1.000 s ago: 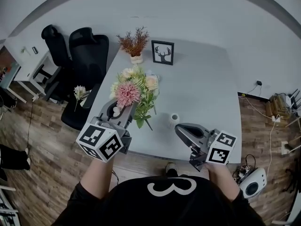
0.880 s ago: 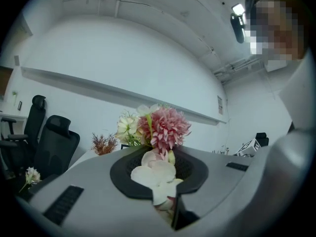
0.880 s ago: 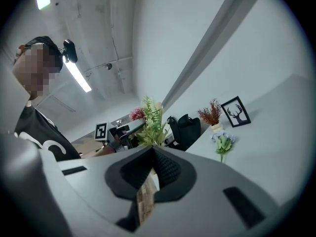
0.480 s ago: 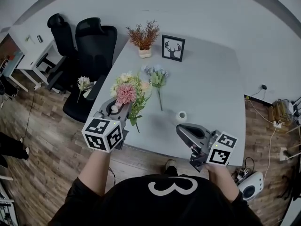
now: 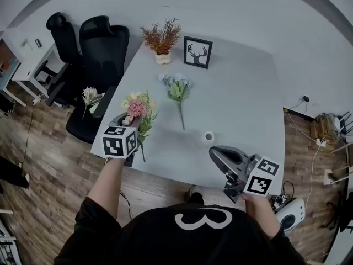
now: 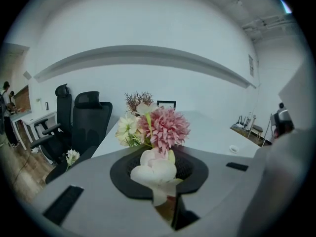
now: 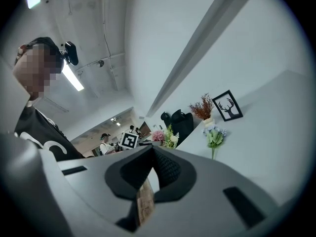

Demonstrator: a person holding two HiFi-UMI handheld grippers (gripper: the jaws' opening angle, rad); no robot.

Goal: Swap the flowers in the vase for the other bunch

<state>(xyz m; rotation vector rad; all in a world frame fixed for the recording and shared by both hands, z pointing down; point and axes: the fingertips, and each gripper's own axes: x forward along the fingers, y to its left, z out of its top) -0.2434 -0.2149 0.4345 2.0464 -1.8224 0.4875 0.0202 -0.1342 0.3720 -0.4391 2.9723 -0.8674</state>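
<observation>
My left gripper (image 5: pixel 130 123) is shut on the stems of a bunch with a pink dahlia and cream blooms (image 5: pixel 137 107), low over the table's left front edge. In the left gripper view the gripper (image 6: pixel 165 184) has a cream bloom and the pink dahlia (image 6: pixel 165 126) right at its jaws. A second bunch, blue with green leaves (image 5: pixel 176 89), lies flat on the table (image 5: pixel 237 93). The small white vase (image 5: pixel 208 137) stands empty near the front edge. My right gripper (image 5: pixel 219 158) hangs shut and empty to the right of the vase; in its own view the gripper (image 7: pixel 148 189) holds nothing.
A dried red plant in a white pot (image 5: pixel 161 38) and a framed deer picture (image 5: pixel 197 52) stand at the table's back. Black office chairs (image 5: pixel 102 43) crowd the left side, with a loose cream flower (image 5: pixel 88 95) beside them. Cables and a white device (image 5: pixel 295 217) lie on the floor at right.
My left gripper has sunk and swung left with the pink bunch, from high above the table to low over its left front edge. The blue bunch is uncovered. My right gripper has hardly moved.
</observation>
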